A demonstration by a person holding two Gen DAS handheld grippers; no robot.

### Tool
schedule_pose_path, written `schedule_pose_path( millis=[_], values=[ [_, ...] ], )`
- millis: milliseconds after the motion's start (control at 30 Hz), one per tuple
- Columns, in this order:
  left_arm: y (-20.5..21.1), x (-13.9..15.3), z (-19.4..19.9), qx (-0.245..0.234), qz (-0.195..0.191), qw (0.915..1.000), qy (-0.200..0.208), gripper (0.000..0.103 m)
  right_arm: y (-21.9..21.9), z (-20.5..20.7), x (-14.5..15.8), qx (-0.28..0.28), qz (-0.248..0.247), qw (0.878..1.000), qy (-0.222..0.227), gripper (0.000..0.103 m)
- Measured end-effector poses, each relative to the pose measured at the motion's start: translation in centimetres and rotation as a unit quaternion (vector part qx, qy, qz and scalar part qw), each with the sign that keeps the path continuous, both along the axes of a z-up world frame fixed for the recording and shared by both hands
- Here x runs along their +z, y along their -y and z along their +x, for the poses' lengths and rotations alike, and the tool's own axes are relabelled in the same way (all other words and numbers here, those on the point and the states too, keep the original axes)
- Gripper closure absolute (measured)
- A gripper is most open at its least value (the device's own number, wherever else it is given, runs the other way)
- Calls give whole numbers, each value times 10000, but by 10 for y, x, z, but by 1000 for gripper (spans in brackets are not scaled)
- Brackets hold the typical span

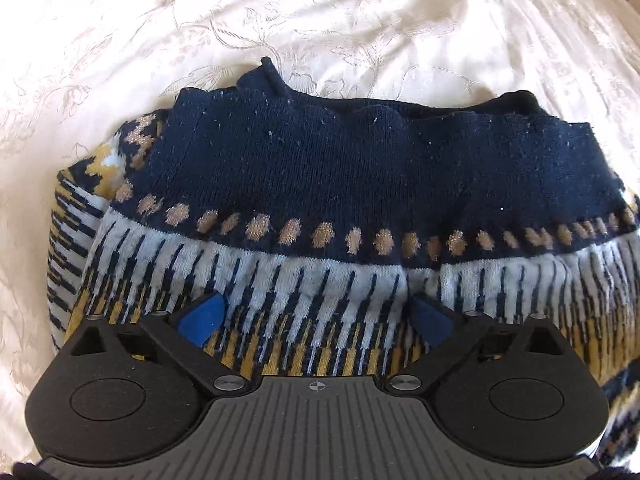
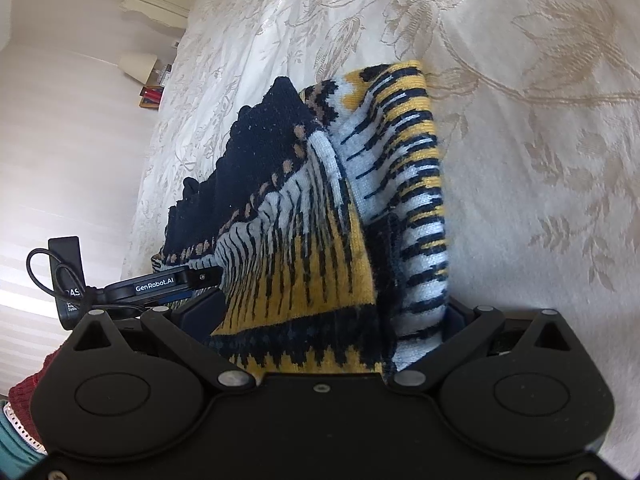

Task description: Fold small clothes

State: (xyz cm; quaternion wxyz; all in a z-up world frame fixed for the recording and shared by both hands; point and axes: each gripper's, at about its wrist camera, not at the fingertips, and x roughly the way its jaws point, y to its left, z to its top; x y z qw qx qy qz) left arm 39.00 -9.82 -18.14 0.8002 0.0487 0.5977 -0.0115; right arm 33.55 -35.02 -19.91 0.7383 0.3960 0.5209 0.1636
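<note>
Sweater [image 1: 360, 184]: soft, limp knit, best taken at an edge.
Left fingers [image 1: 206, 314]: spread apart, nothing held.
Right fingers [image 2: 200, 312]: clamped on folded layers.

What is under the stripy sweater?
The sweater lies on a cream bedspread with a flower pattern, which shows all around it. The part right underneath is covered, so anything hidden there cannot be seen.

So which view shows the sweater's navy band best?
The left wrist view: the navy band spreads across the frame, tan dots below it, on the white bedspread. The right wrist view shows it only edge-on, behind bunched yellow stripes.
</note>
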Motion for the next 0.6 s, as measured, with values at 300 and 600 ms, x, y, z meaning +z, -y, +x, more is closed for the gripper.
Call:
schedule_pose_path(
  millis=[300,600],
  values=[
    [-45,47,-65,460,-471,9976,217,16,-3,2,6,49,-182,9998,-95,4],
    [-106,75,-153,477,-241,9977,415,16,-13,-4,25,-176,-862,9959,-201,64]
  ],
)
